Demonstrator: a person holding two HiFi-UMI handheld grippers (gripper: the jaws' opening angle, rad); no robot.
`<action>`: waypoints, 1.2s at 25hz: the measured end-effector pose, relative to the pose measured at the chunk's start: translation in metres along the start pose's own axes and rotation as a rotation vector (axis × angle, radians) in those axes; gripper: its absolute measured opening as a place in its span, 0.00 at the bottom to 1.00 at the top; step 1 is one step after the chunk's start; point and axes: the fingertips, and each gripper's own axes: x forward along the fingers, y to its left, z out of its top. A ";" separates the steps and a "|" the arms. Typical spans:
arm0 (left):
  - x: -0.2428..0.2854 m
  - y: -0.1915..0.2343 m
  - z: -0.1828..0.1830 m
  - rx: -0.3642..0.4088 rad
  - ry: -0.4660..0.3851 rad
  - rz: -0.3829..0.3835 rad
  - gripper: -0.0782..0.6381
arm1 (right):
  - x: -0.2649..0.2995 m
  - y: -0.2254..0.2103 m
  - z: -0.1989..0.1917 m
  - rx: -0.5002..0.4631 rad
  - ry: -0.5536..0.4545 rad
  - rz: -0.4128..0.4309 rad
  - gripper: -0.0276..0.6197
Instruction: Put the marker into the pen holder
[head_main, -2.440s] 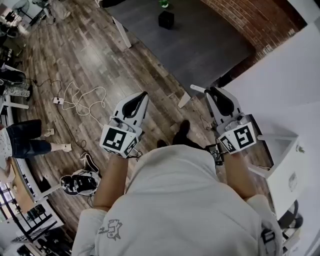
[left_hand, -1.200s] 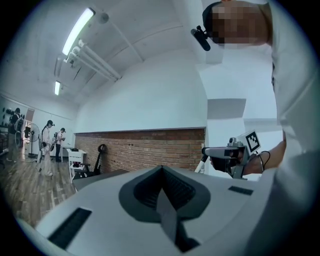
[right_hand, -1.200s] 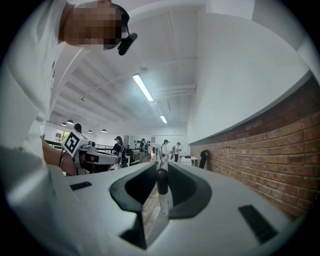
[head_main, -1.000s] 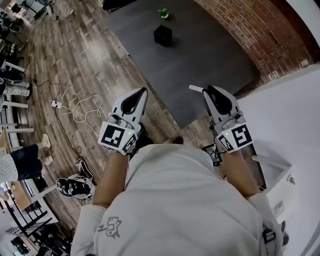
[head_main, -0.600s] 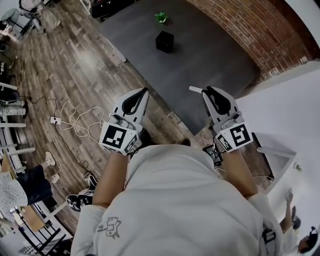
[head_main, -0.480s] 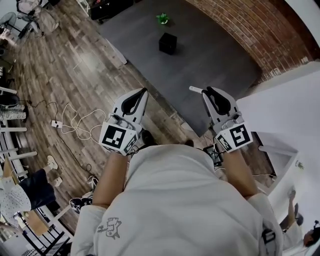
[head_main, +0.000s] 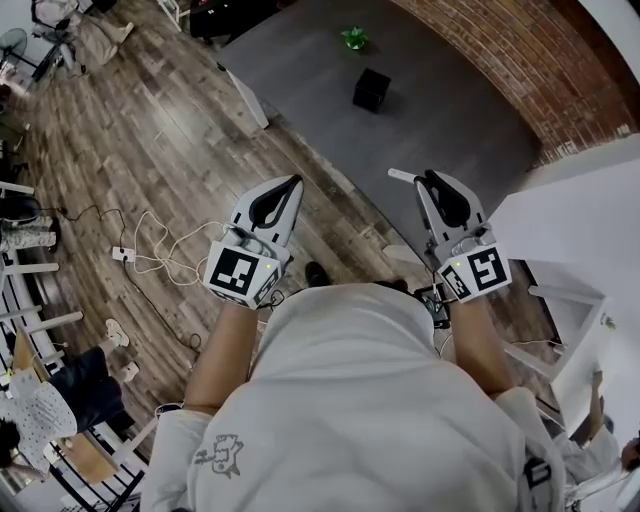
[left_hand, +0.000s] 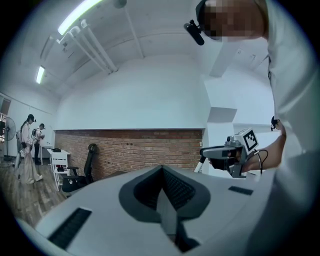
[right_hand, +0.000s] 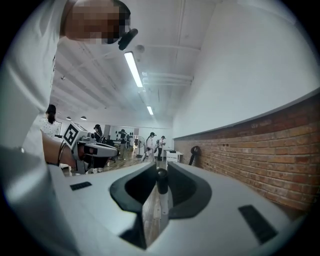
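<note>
My right gripper (head_main: 424, 181) is shut on a white marker (head_main: 402, 177) whose end sticks out to the left of its jaws. In the right gripper view the marker (right_hand: 160, 192) stands between the pads, black cap up. My left gripper (head_main: 290, 186) is held level beside it, shut with nothing in it (left_hand: 162, 170). From the left gripper view, the right gripper (left_hand: 207, 151) hangs off to the right. A black cube-shaped holder (head_main: 371, 89) sits far ahead on a dark grey surface (head_main: 440, 110). Both grippers are well short of it.
A green object (head_main: 354, 38) lies beyond the black holder. White cables (head_main: 160, 240) trail over the wooden floor (head_main: 130, 150). A white table (head_main: 580, 220) and shelf stand at the right, and a brick wall (head_main: 520, 50) runs along the back. People stand at the lower left.
The head view has swung, so the black holder and green object now sit further right in the picture. Both grippers keep the same pose, and the marker stays in the right one.
</note>
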 end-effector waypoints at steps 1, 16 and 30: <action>-0.003 0.006 0.000 0.001 -0.002 0.002 0.12 | 0.005 0.003 0.000 -0.003 0.000 0.000 0.16; 0.002 0.048 -0.014 -0.031 0.031 0.034 0.12 | 0.058 -0.006 -0.013 0.021 0.038 0.017 0.16; 0.098 0.074 -0.024 -0.050 0.094 -0.001 0.12 | 0.121 -0.094 -0.047 0.075 0.069 0.029 0.16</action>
